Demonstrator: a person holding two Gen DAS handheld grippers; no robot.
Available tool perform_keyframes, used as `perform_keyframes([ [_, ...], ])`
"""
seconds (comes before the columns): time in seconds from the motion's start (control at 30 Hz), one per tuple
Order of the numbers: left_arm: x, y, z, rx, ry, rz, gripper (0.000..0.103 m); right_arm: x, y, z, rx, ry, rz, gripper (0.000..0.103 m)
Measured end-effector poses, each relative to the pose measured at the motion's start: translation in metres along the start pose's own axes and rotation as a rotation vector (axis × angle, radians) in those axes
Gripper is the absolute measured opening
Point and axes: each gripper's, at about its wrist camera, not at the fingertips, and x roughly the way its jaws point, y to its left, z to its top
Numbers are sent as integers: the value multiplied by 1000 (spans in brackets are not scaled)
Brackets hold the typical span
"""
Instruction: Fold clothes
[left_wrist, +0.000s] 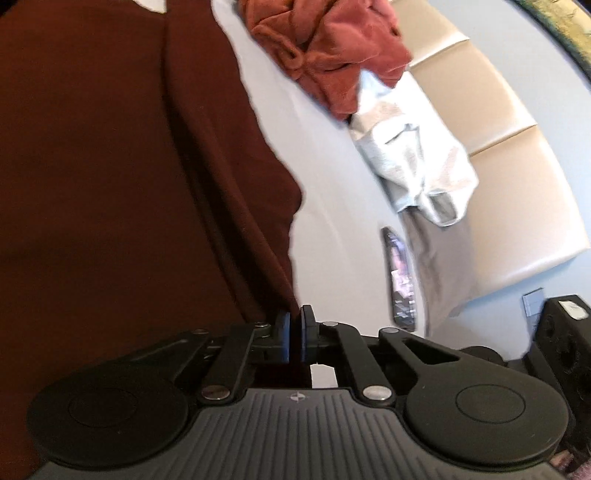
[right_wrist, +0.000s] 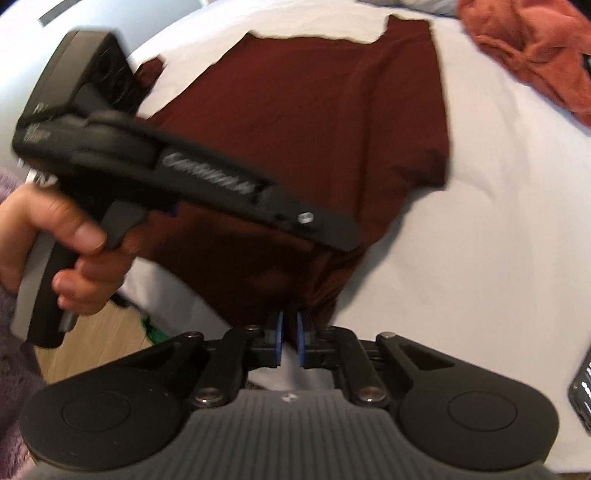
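A white bed (right_wrist: 480, 240) fills both views and carries the clothes. A padded cream headboard (left_wrist: 517, 155) runs along its far side in the left wrist view. The largest garment, a dark maroon shirt (right_wrist: 303, 122), lies spread nearly flat across the middle of the bed, its near hem drawn up toward the two tools. A crumpled rust-orange fleece garment (left_wrist: 332, 48) lies heaped beyond the shirt, apart from it, and a bunched pale grey garment (left_wrist: 413, 162) lies just beside the fleece, against the headboard. The left gripper (left_wrist: 295, 332) has its blue-padded fingers (left_wrist: 283, 339) drawn together with only a narrow slit between them, at the shirt's edge; whether cloth is pinched there cannot be told. The right gripper (right_wrist: 290, 332) has its fingers (right_wrist: 301, 341) nearly together, and the shirt's hem hangs gathered right at their tips, apparently caught between the pads. In the right wrist view a hand (right_wrist: 55, 251) grasps the handle of the left tool, a finger on its trigger, beside a fuzzy purple sleeve (right_wrist: 14, 376). A dark phone (left_wrist: 400, 280) lies on the bed near the grey garment.
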Motion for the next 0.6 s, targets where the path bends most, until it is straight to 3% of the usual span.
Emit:
perform_keyframes([
  [0.07,1,4,-2,0,15,54,2,5,1,-1,-15,23,-8,9],
  [0.17,-2,10,-4,-24,10,47,2,5,-3,-1,1,40,1,14],
  [0.2,-4,9,-5,-24,7,46,3,3,-4,-1,6,45,5,19],
  [0.23,-5,9,-5,-23,4,45,3,1,-6,-1,7,54,7,37],
  [0.3,-9,7,-6,-25,2,45,4,-10,-13,0,14,42,-1,48],
  [0.37,-14,5,-8,-29,2,44,11,-22,-22,2,36,13,-17,48],
  [0.43,-18,3,-10,-32,-2,50,25,-33,-38,6,90,-25,-45,48],
  [0.6,-23,-6,-17,-29,4,38,26,-46,-77,18,250,-106,-104,43],
])
